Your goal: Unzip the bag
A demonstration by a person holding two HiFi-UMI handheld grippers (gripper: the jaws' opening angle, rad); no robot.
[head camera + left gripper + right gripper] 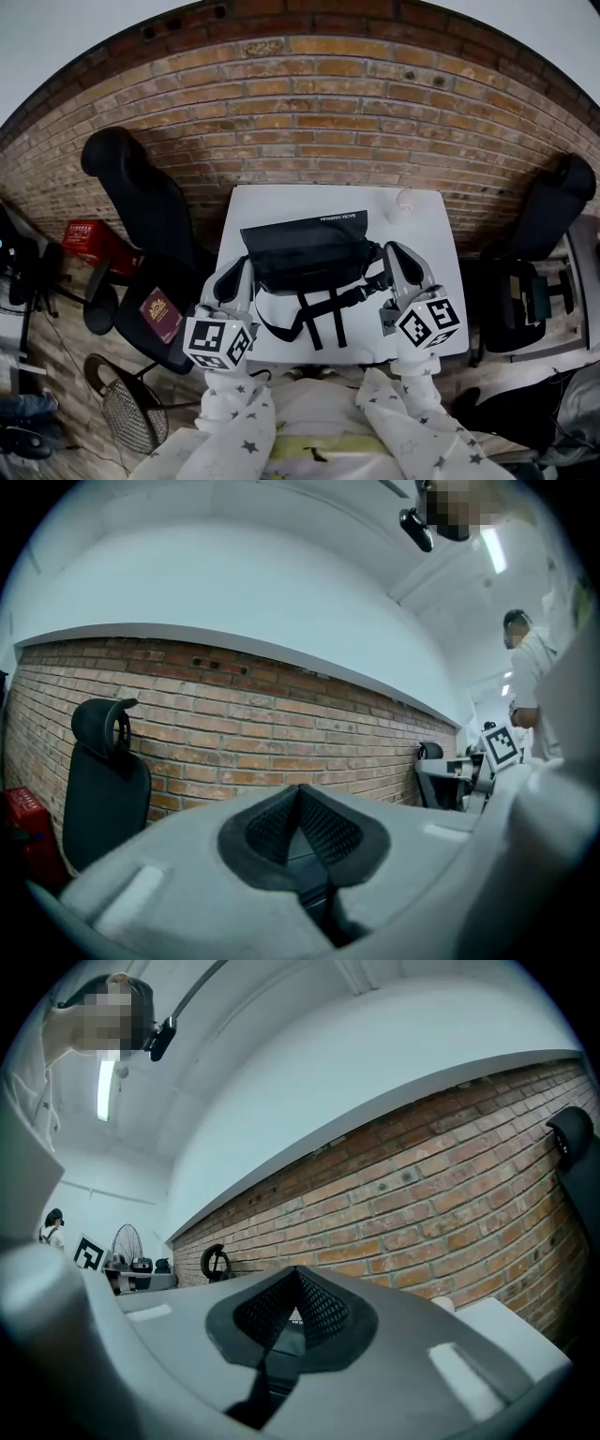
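Head view first: a black bag point(305, 248) lies in the middle of the white table point(262, 202), its top toward the far edge and its black straps point(319, 314) trailing to the near edge. The left gripper point(234, 272) stands just beside the bag's left end and the right gripper point(401, 258) just beside its right end — whether either touches the fabric I cannot tell. A small white round object point(403, 203) sits at the far right corner. Black office chairs point(141, 202) flank the table before a brick wall point(319, 94), and a burgundy booklet point(160, 315) rests on the left chair's seat.

Left gripper view: the left gripper point(300, 794) points up toward the wall, its pads point(267, 832) pressed together at the tips with nothing pinched.

Right gripper view: the right gripper point(298, 1274) is likewise pressed together and empty — only a dark sliver shows in the notch below the tips.
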